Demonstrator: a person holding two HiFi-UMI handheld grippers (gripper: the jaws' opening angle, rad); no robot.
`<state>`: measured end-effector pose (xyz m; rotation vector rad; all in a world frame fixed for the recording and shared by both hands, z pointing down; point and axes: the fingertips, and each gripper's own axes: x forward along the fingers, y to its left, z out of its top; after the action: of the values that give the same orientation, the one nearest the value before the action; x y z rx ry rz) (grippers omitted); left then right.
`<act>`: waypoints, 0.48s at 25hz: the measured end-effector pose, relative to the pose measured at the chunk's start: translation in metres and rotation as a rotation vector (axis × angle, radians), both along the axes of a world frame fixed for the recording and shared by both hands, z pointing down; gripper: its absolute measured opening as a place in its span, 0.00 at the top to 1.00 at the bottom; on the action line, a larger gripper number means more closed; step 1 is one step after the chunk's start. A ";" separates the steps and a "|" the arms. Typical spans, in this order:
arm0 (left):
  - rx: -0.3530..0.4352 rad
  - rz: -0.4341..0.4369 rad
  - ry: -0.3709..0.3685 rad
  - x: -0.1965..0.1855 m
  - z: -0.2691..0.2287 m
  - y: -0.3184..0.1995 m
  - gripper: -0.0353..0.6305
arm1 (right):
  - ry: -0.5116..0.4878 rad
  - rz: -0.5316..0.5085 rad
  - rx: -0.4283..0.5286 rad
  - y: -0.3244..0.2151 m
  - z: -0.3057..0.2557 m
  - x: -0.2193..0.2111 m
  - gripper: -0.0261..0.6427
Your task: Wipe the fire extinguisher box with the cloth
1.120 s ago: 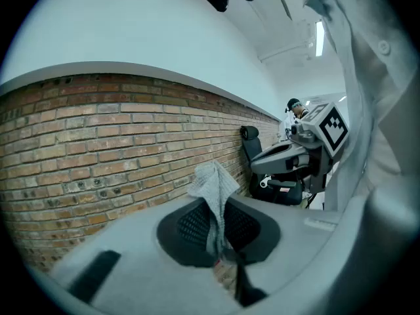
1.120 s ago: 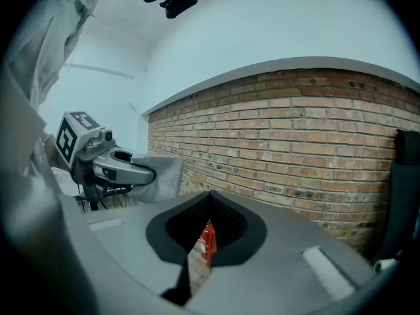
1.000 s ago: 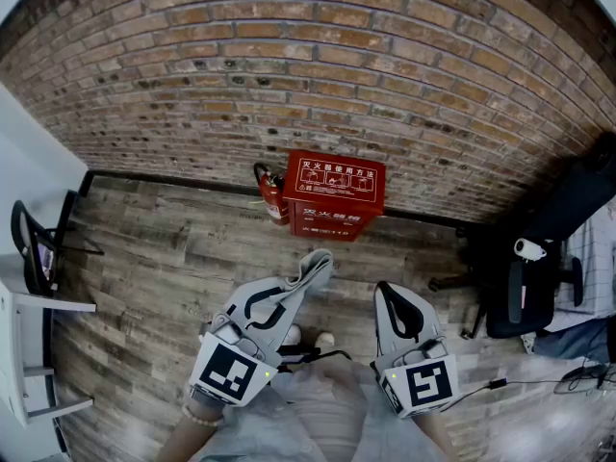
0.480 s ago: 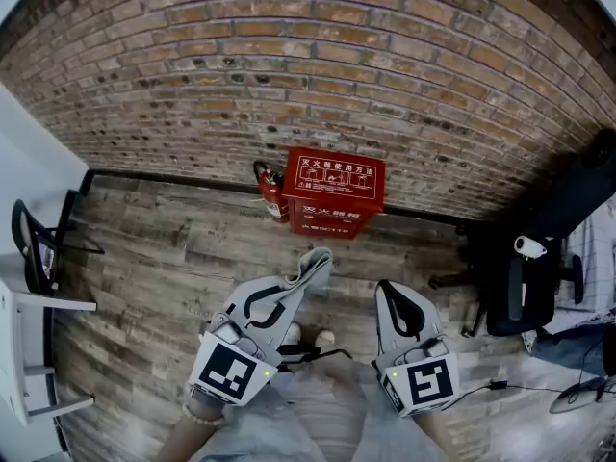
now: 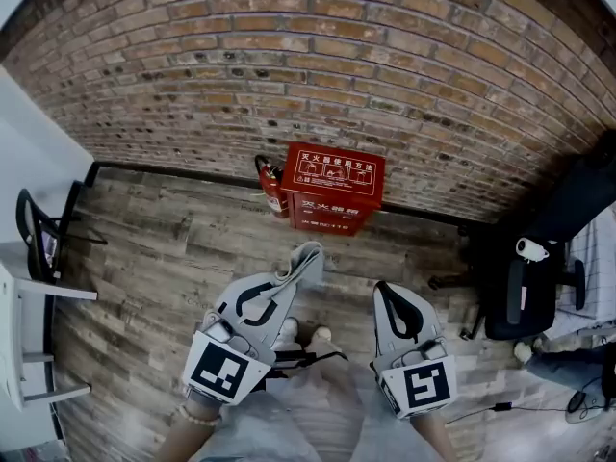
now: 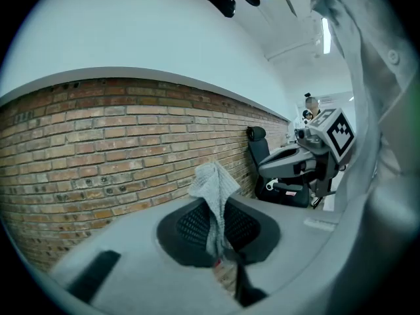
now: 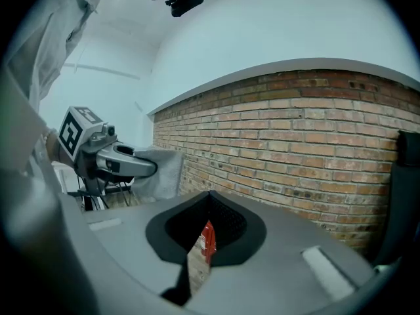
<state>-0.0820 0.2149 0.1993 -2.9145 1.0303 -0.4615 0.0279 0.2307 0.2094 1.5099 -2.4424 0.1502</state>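
Note:
The red fire extinguisher box point(image 5: 332, 192) stands on the wooden floor against the brick wall, with a small red extinguisher point(image 5: 272, 189) at its left side. My left gripper point(image 5: 289, 279) is shut on a grey cloth point(image 6: 213, 195), which sticks up past its tips. It hovers well short of the box. My right gripper point(image 5: 383, 292) hangs beside it, shut, with nothing held. Through the slit below its jaws, the right gripper view shows the red box point(image 7: 207, 241) far ahead. That view also shows the left gripper point(image 7: 125, 166) and the cloth point(image 7: 161, 172).
A black office chair point(image 5: 539, 277) stands at the right, near the wall. At the left edge are a white desk point(image 5: 19, 345) and a dark chair frame point(image 5: 38, 243). A thin cable point(image 5: 481, 410) lies on the floor at lower right. The person's shoes point(image 5: 298, 335) show between the grippers.
The head view has shifted a little. Both grippers keep their pose, the left one still shut on the cloth and slightly nearer the box.

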 end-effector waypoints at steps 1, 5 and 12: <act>-0.004 -0.015 0.005 0.001 0.000 0.001 0.94 | 0.007 -0.007 -0.005 0.002 0.001 0.003 0.95; -0.003 -0.052 0.002 0.008 -0.001 0.007 0.94 | 0.011 -0.031 -0.003 0.010 0.005 0.013 0.95; 0.005 -0.070 -0.014 0.019 0.003 0.010 0.94 | 0.014 -0.049 0.010 0.011 0.011 0.025 0.95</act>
<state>-0.0629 0.2252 0.2025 -2.8743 1.1330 -0.4802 0.0531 0.2417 0.2200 1.4487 -2.4705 0.1175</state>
